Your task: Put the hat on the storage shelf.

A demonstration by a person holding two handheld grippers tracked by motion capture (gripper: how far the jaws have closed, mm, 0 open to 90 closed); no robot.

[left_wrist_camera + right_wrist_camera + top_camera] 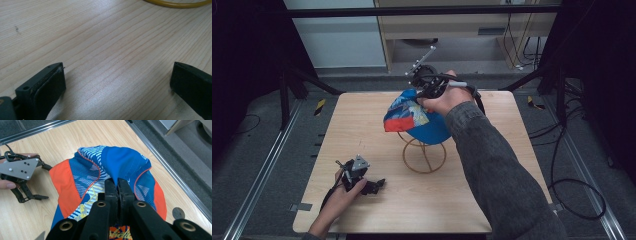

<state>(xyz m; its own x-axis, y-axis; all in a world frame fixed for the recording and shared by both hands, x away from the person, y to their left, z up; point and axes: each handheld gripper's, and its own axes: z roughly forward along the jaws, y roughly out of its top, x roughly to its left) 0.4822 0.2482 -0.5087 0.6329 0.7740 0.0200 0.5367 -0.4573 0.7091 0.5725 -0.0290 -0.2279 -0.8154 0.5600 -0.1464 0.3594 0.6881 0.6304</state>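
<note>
A blue cap (412, 117) with orange and patterned panels sits draped over a golden wire stand (424, 155) near the middle of the wooden table (362, 125). My right gripper (424, 92) reaches in from the far side. In the right gripper view its jaws (118, 186) are shut on a fold of the cap (125, 162) at its top. My left gripper (379, 184) lies low at the table's front left, apart from the stand, open with nothing between its fingers (52, 82). It also shows as a gripper (37, 197) beside the cap. The stand's ring (175, 4) lies ahead of it.
Metal rails (259, 180) run along the floor on both sides of the table. Cables (572, 195) loop on the floor at the right. A low cabinet (452, 30) stands behind the far edge. A small dark round mark (178, 213) sits near the table's edge.
</note>
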